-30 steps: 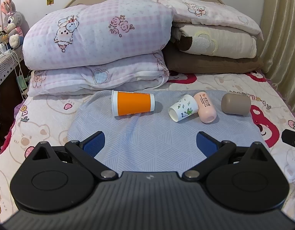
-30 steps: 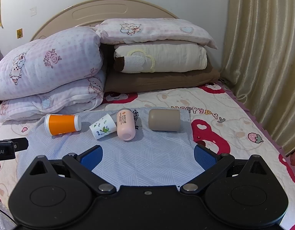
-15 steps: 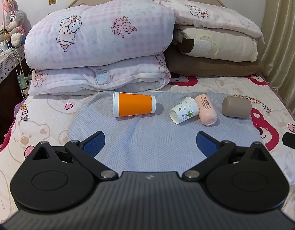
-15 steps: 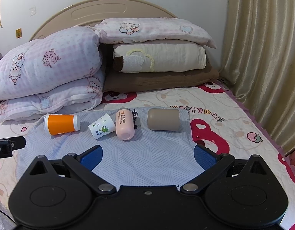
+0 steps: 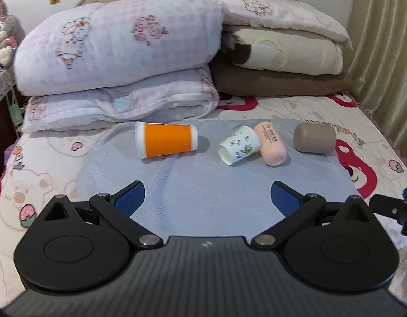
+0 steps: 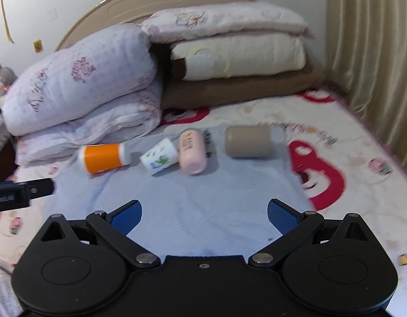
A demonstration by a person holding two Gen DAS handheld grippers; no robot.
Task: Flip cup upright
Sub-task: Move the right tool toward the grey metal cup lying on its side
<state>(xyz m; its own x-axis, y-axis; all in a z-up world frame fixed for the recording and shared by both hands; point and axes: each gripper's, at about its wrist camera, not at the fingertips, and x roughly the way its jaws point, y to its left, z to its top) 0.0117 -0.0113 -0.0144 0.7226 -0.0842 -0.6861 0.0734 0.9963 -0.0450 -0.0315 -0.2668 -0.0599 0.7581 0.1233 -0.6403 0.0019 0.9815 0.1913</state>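
Note:
Several cups lie on their sides in a row on a grey-blue mat (image 5: 203, 185) on the bed: an orange-and-white cup (image 5: 166, 139), a small white cup with green print (image 5: 239, 144), a pink cup (image 5: 270, 143) and a taupe cup (image 5: 314, 138). They also show in the right wrist view: orange (image 6: 104, 157), white (image 6: 159, 156), pink (image 6: 191, 151), taupe (image 6: 247, 141). My left gripper (image 5: 207, 196) is open and empty, short of the cups. My right gripper (image 6: 204, 215) is open and empty, also short of them.
Stacked pink quilts (image 5: 116, 60) and cream and brown bedding (image 5: 282, 63) sit just behind the cups. A curtain (image 6: 369, 39) hangs at the right. A bedside stand with a plush toy (image 5: 2, 34) is at the left. The other gripper's tip (image 5: 393, 207) shows at the right edge.
Both grippers have moved forward toward the cups, which look larger now. The right view is blurred from motion. The cups have not moved.

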